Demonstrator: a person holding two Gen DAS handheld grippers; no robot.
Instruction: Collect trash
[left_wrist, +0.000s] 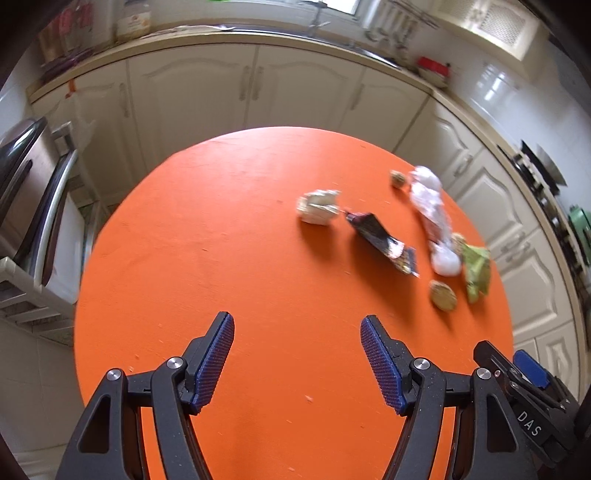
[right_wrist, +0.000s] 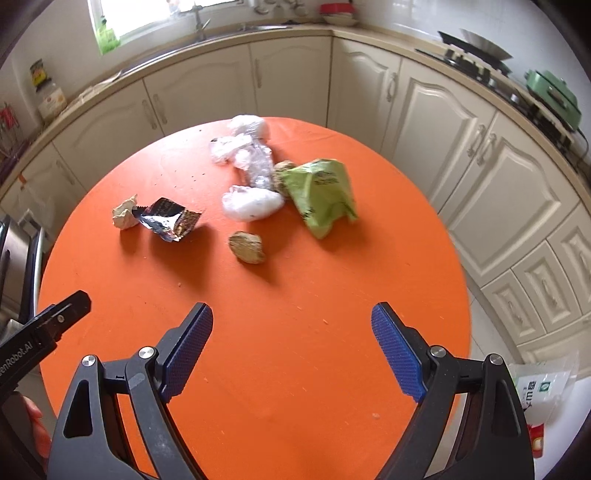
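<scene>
Trash spread across far half of orange table (right_wrist: 258, 369): crumpled paper (right_wrist: 125, 214), dark wrapper (right_wrist: 168, 218), white plastic (right_wrist: 248, 166), green bag (right_wrist: 322, 192), 2 brownish lumps, possibly food. Left claw (left_wrist: 297, 363) and right claw (right_wrist: 291, 350) both released, holding nothing, well short of trash.

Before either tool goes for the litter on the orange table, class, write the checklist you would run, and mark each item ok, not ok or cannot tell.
1. Left tool open and empty: ok.
2. Right tool open and empty: ok.
3. Litter in sight: green bag, dark wrapper, white plastic, crumpled paper, brown lump: ok.
4. Bare orange table between tools and litter: ok.
5. Bin to drop the litter in: cannot tell, none in view.
6. Left wrist view sharp: not ok, blurred.
</scene>
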